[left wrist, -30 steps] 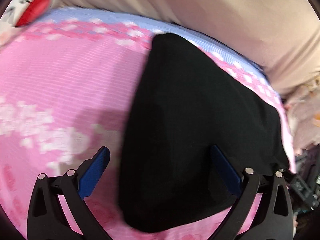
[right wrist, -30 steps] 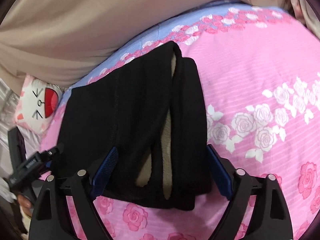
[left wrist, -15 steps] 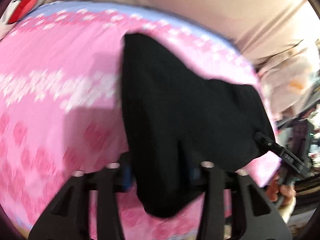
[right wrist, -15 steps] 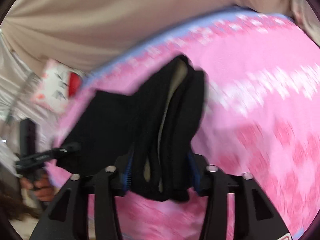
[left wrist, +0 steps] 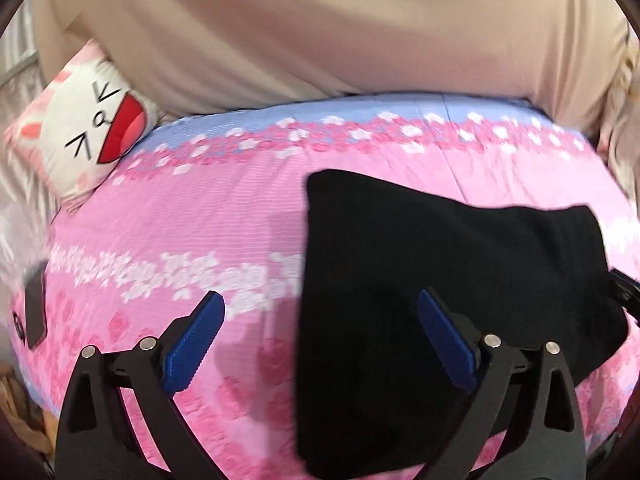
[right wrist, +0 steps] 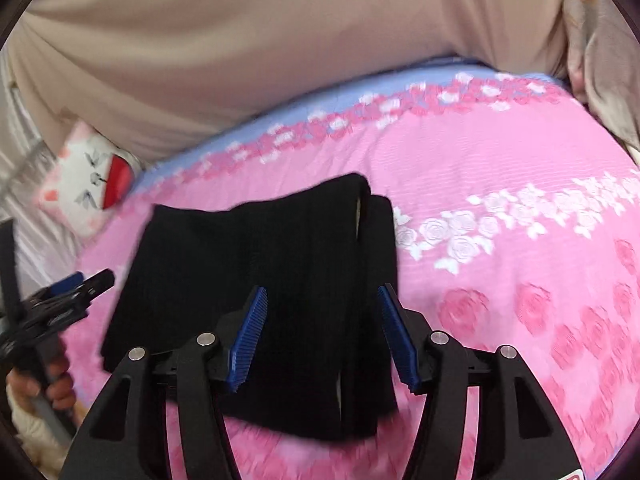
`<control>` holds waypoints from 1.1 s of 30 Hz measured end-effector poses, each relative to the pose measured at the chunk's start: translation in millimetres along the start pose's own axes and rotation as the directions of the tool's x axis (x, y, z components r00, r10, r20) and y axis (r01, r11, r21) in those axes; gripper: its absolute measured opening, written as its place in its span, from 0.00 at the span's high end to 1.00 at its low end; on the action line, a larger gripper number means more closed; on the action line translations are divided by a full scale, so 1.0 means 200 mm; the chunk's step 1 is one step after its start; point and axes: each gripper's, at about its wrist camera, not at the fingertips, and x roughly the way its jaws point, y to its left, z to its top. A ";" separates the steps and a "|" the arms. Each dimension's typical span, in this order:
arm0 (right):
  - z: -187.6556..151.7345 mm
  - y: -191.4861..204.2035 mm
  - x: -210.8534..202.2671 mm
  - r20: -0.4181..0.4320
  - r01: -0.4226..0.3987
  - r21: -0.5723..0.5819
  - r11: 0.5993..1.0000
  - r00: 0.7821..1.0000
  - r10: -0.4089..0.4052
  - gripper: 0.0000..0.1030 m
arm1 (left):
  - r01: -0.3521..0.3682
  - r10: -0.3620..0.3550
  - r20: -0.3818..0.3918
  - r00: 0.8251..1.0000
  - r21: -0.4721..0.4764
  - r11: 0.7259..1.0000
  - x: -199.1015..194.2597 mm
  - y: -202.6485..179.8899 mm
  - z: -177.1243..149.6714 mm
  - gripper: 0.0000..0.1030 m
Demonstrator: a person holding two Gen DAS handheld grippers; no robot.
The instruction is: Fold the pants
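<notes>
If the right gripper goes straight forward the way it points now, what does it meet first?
Most likely the folded black pants: they lie on the pink bedspread directly between and ahead of the right gripper, whose jaws stand open. Its height above them is unclear.

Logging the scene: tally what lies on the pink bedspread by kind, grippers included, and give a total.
Folded black pants: 1
Cat-face cushion: 1
Dark flat device at the bedspread's left edge: 1
Grippers: 2, left gripper and right gripper, both open
Total: 5
</notes>
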 end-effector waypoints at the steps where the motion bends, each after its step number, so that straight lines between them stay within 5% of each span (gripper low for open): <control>1: 0.00 0.02 0.02 -0.001 0.006 0.002 1.000 1.000 -0.006 0.58 | -0.016 0.016 -0.013 1.000 0.016 1.000 0.04 -0.04 -0.01 0.08; 4: -0.01 0.04 0.03 0.015 0.016 -0.019 1.000 1.000 -0.015 0.75 | -0.014 0.015 -0.052 0.999 0.023 1.000 0.10 -0.08 -0.02 0.08; 7: 0.01 0.09 -0.01 0.043 0.010 -0.039 0.999 0.999 -0.008 0.77 | -0.024 0.026 -0.055 0.998 0.026 0.999 0.11 -0.09 -0.05 0.08; 11: 0.02 0.17 -0.05 0.058 -0.016 -0.085 0.996 0.998 0.021 0.78 | -0.034 0.035 -0.056 0.998 0.021 0.999 0.12 -0.08 -0.06 0.08; 15: 0.00 0.14 0.10 -0.027 0.035 -0.121 0.992 0.999 -0.038 0.69 | -0.044 0.045 -0.057 0.997 0.016 0.999 0.14 -0.07 -0.07 0.04; 19: 0.02 0.01 -0.04 0.007 -0.068 -0.025 0.997 0.998 0.068 0.67 | -0.046 0.047 -0.056 0.997 0.021 0.999 0.14 -0.06 -0.07 0.04; 24: 0.04 -0.18 -0.22 0.114 0.065 -0.007 0.998 0.991 -0.064 0.64 | -0.037 0.038 -0.058 0.998 0.018 0.999 0.15 -0.05 -0.07 0.04; 27: 0.04 -0.22 -0.13 0.081 0.135 -0.062 0.989 0.988 -0.130 0.64 | -0.040 0.040 -0.060 0.997 0.011 0.999 0.15 -0.03 -0.08 0.04; 33: -0.03 -0.03 0.01 0.009 0.025 -0.199 0.980 1.000 -0.024 0.64 | -0.073 0.073 -0.085 0.994 -0.003 0.997 0.17 0.06 -0.12 0.04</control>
